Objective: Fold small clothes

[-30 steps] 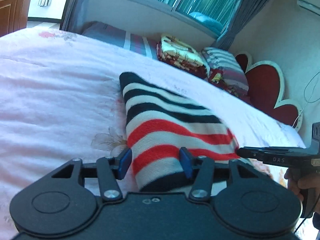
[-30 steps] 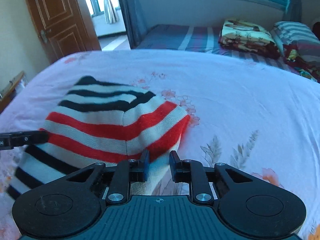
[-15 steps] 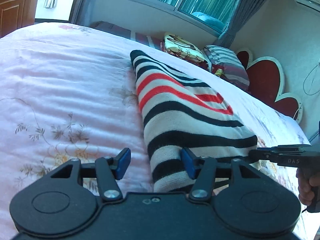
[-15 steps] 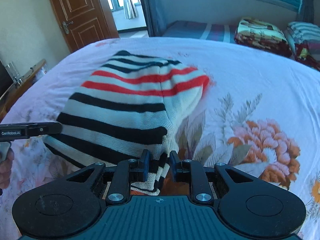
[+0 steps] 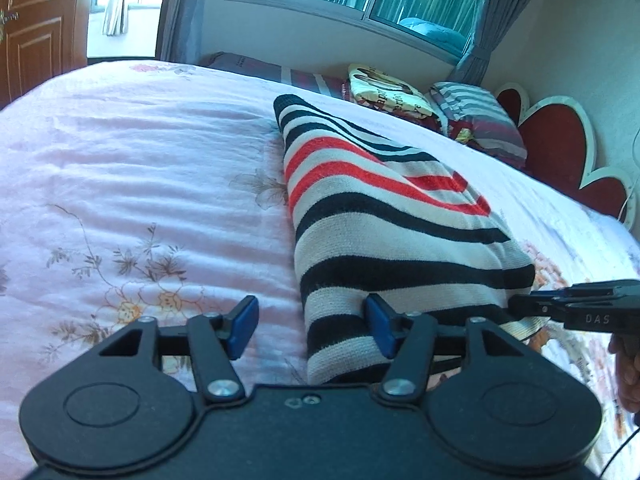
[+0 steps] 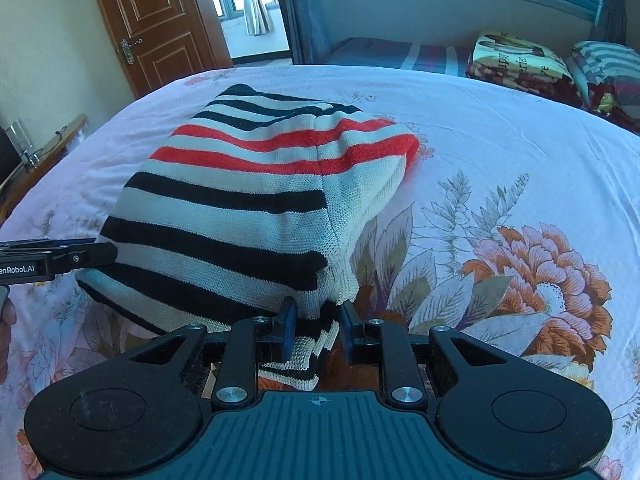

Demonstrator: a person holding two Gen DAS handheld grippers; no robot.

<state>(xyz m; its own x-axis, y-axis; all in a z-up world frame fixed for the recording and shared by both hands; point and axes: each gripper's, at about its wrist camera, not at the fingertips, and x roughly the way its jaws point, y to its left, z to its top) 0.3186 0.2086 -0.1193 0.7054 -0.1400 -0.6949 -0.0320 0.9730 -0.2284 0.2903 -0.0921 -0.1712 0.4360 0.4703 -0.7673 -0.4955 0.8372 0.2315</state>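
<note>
Left wrist view: the left tongs [image 5: 310,326] gape wide, astride the near-left edge of the striped knit garment [image 5: 384,216] lying on the pink floral bed [image 5: 132,168]. Right wrist view: the right tongs [image 6: 316,330] are clenched on the garment's near hem, its folded bulk spread toward the bed's far-left corner.

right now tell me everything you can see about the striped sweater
The striped sweater is a knit garment with cream, black and red bands, black at both ends and red across the middle. It lies folded into a thick bundle on the pink floral bedsheet, near edge lifted a little. The right gripper is pinched on its near corner, layered hem showing between the fingers. The left gripper stands open at the opposite corner, one pad against the fabric.
</note>
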